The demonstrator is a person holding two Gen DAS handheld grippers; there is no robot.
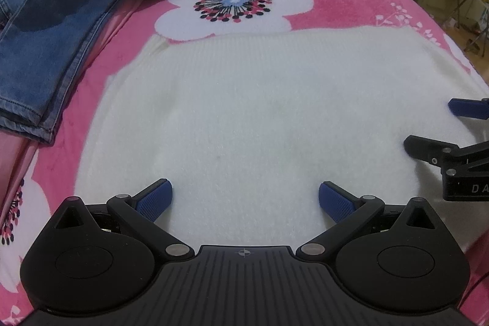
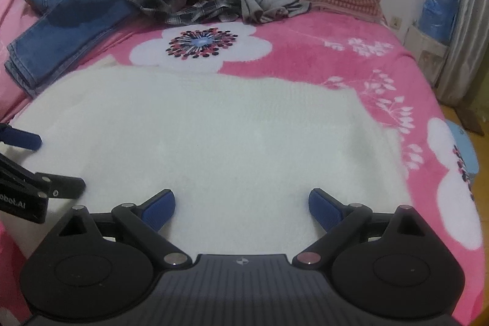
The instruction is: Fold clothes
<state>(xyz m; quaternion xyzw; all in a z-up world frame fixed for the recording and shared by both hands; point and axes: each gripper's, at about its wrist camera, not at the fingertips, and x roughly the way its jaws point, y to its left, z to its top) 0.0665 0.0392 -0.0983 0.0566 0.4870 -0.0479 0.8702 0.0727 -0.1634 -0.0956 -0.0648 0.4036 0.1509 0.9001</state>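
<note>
Pink bed | white sweater flat | both grippers' jaws apart, empty

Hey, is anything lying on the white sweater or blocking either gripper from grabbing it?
Nothing visible does. The white sweater lies flat and bare on the pink blanket; the open left gripper and right gripper are over its near edge. The jeans lie beside it.

1. The left hand-held gripper has a black ribbed body, round black side housings and a small crosshair mark.
2. Its fingers carry blue textured pads on black linkages with silver pins.
3. The right hand-held gripper looks identical.
</note>
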